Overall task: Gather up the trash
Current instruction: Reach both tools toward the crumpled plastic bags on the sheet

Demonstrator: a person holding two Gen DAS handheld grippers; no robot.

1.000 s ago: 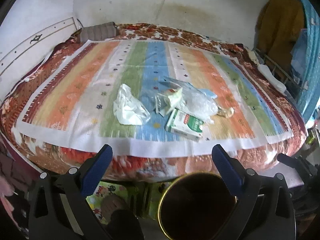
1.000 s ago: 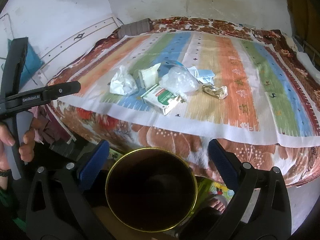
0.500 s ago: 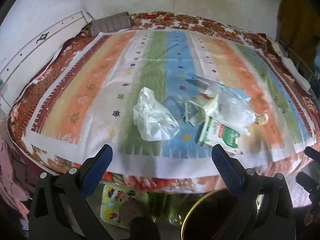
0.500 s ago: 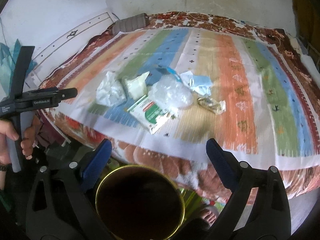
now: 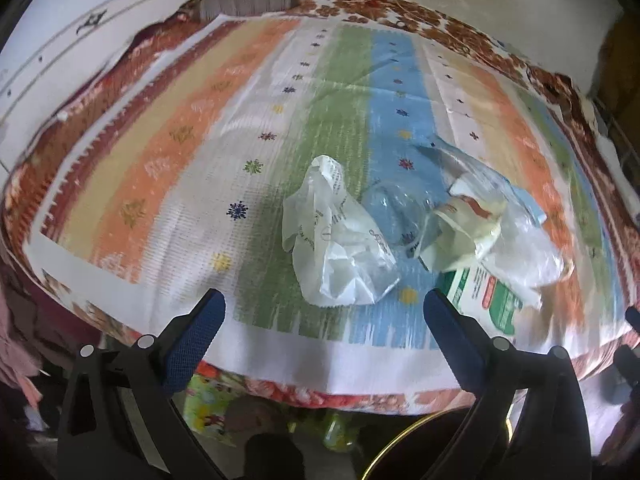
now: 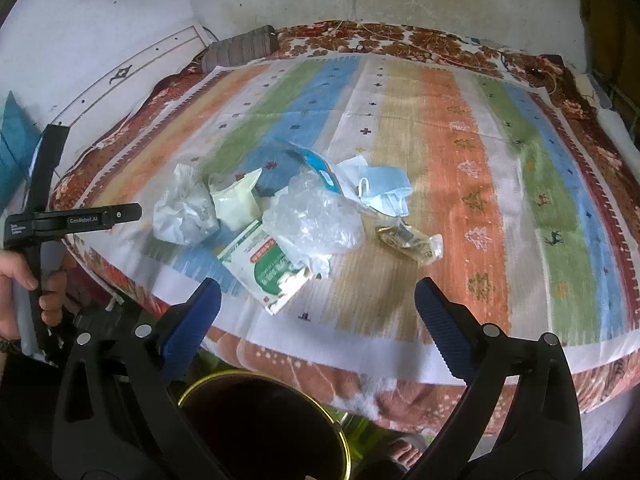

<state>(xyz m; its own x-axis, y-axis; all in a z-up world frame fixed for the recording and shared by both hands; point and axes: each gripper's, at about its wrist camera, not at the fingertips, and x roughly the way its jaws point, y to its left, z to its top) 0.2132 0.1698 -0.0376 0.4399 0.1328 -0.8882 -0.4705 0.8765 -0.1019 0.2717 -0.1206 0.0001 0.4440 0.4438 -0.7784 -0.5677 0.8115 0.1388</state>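
Now both grippers hover past the near edge of the bed, jaws spread wide and empty. Left gripper (image 5: 324,304) faces a crumpled white bag (image 5: 336,240); right gripper (image 6: 318,296) faces the green-and-white packet (image 6: 266,266) (clear plastic (image 6: 312,224) overlapping it). A dark gold-rimmed bin (image 6: 260,428) sits below.

Left gripper (image 5: 324,304) wide open, nothing between the blue pads (image 5: 192,332), held over near edge of bed. Striped mat (image 5: 280,120) covers the bed. Crumpled white plastic bag (image 5: 336,240) lies just ahead, between the fingers. To its right, touching: clear plastic wrap (image 5: 396,208), cream pouch (image 5: 464,232), clear crumpled bag (image 5: 524,252), green-white packet (image 5: 488,296). Gold-rimmed dark bin (image 5: 404,440) at bottom edge. Grey striped pillow (image 5: 244,0) at far side. View motion-blurred.
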